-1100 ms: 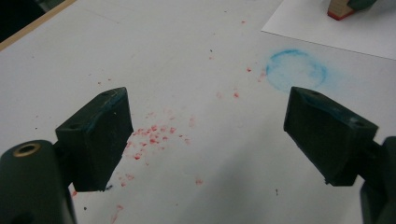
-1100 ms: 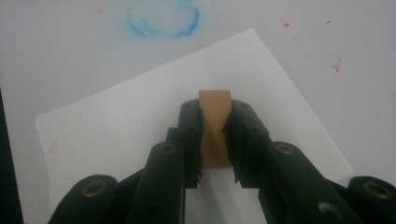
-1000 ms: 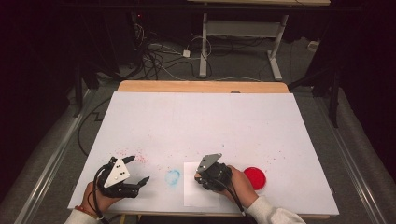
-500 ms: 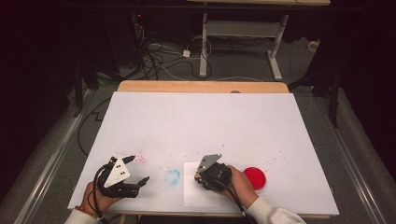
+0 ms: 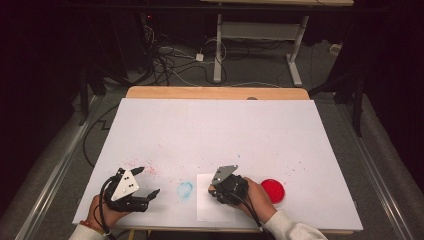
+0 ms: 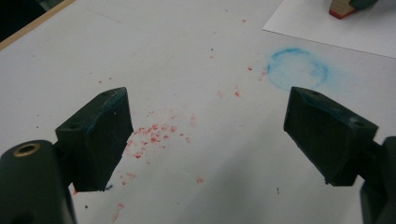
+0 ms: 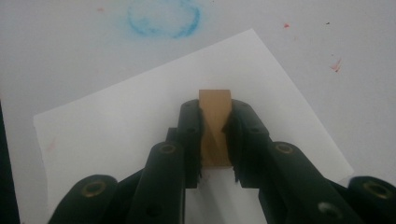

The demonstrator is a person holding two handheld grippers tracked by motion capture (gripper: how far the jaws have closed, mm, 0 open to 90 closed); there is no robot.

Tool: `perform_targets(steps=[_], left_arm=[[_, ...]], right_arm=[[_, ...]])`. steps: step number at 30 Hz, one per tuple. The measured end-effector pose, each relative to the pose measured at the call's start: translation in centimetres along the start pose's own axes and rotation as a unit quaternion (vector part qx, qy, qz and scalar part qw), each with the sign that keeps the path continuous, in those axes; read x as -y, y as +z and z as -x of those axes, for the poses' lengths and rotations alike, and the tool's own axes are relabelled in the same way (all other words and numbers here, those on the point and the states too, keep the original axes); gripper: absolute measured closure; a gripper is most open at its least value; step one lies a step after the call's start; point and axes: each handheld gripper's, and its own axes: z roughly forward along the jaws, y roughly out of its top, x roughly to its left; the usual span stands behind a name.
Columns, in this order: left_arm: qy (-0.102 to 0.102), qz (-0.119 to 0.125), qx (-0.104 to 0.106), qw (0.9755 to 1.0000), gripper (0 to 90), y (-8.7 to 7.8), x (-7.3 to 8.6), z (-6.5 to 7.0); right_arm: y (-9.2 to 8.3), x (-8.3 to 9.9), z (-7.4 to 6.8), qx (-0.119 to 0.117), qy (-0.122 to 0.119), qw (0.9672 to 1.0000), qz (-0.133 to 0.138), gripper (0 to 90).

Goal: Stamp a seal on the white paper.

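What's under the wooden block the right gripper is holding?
The wooden block, clamped in the right gripper, sits over a white sheet of paper on the table. Its underside has a red edge in the left gripper view; any mark beneath is covered.

The high view is looking forward and down over the whole tabletop (image 5: pixel 215 130); both gripper views are sitting close above it, sharing the blue ring (image 6: pixel 297 69).

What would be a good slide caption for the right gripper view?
Right gripper clamps a wooden stamp block above a white paper sheet.
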Motion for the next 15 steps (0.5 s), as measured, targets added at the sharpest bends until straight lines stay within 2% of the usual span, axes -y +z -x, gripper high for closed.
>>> perform_targets(steps=[11, 12, 13, 14, 15], left_arm=[[-0.002, 0.000, 0.000, 1.0000, 14.5, 0.0, 0.0, -0.1], [-0.002, 0.001, 0.000, 1.0000, 14.5, 0.0, 0.0, -0.1], [-0.002, 0.001, 0.000, 1.0000, 14.5, 0.0, 0.0, -0.1], [-0.002, 0.001, 0.000, 1.0000, 14.5, 0.0, 0.0, -0.1], [-0.003, 0.002, 0.000, 1.0000, 14.5, 0.0, 0.1, -0.1]], right_arm=[[-0.2, -0.2, 0.0, 0.005, -0.010, 0.9999, -0.001, 75.9], [-0.3, -0.2, 0.0, 0.009, -0.012, 0.9999, 0.006, 75.9], [-0.6, -0.2, 0.1, -0.001, -0.003, 0.9999, 0.015, 75.9], [-1.4, -0.5, 0.3, 0.011, -0.001, 0.9996, 0.027, 75.8], [-1.4, -0.5, 0.3, 0.011, -0.001, 0.9996, 0.027, 75.8]])
